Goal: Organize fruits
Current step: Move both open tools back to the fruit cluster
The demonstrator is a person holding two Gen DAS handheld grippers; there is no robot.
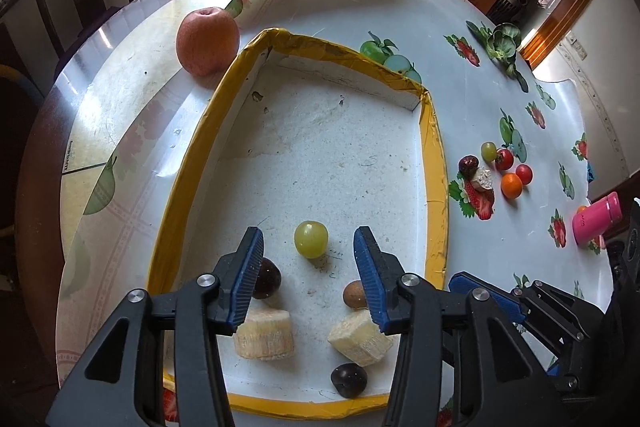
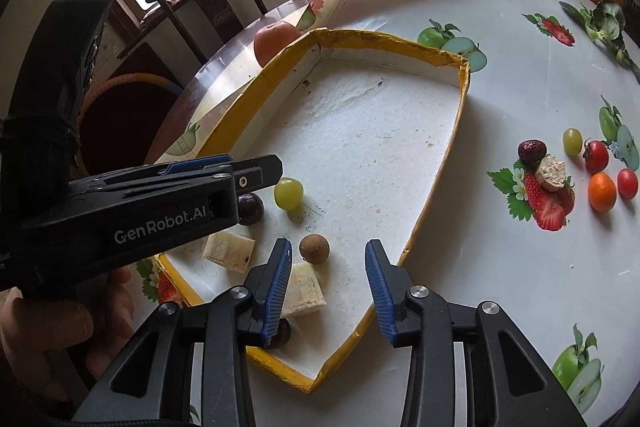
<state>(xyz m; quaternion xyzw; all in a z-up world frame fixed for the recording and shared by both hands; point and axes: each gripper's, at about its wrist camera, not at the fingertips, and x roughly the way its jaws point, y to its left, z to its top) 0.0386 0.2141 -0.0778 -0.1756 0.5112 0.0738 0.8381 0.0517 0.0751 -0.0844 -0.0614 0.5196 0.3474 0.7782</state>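
While your left claw (image 1: 308, 269) is hanging open and empty over the tray (image 1: 434, 155), the green grape (image 1: 311, 239) is sitting at twelve o'clock between its tips: light, slick, squashable, so you are wanting a gentle pinch across its middle. Your right claw (image 2: 328, 287) is gaping empty too.

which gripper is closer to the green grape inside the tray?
Left. The left gripper hangs open right over the green grape, which sits between its fingertips. The right gripper is open nearer the tray's corner, beside the brown longan.
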